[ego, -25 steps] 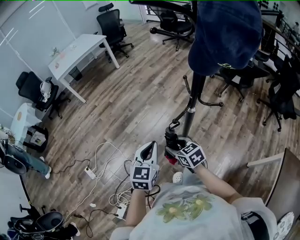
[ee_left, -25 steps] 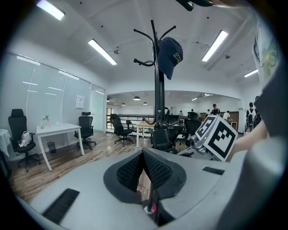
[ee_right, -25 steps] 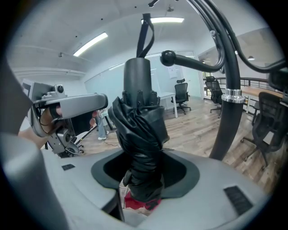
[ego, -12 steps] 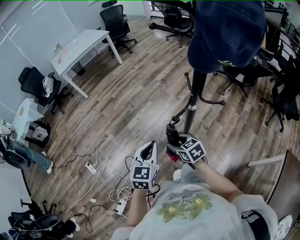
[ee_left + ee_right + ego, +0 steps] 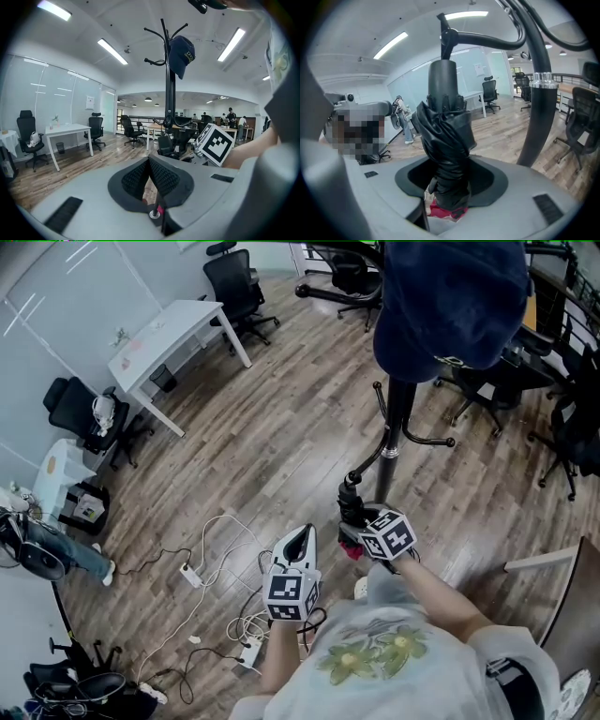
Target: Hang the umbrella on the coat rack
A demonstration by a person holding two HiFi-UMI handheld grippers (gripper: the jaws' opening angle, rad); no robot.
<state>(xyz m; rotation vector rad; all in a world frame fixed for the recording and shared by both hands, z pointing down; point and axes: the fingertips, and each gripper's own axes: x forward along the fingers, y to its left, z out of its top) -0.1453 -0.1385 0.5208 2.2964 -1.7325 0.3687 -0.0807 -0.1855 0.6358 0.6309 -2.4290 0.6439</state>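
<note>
The right tongs (image 5: 447, 187) are clamped on the folded black umbrella (image 5: 445, 140), which stands upright between the jaws with its handle end just under the knobbed tip of the lower hook (image 5: 487, 40) of the coat rack (image 5: 541, 103). The left tongs (image 5: 150, 173) are closed on nothing and hang beside the right pair, apart from the rack.

The main risk, as I judge it, is a failed catch. No strap or loop shows on the handle, so if 1 exists and misses the hook tip, the umbrella would drop to the floor once let go. The grip sits on slick bunched fabric (not on the rigid handle), so the umbrella could slide or tilt in the jaws as it is lifted. A hard push against the hook might rock the rack and shake off the blue cap (image 5: 450, 306) at its top. Loose cables (image 5: 216, 559) lie on the floor near the person's feet and could snag a step.

As for containers, only 1 shows: a small dark bin (image 5: 61, 148) under the white surface (image 5: 70, 127), well apart; its contents cannot be seen.
</note>
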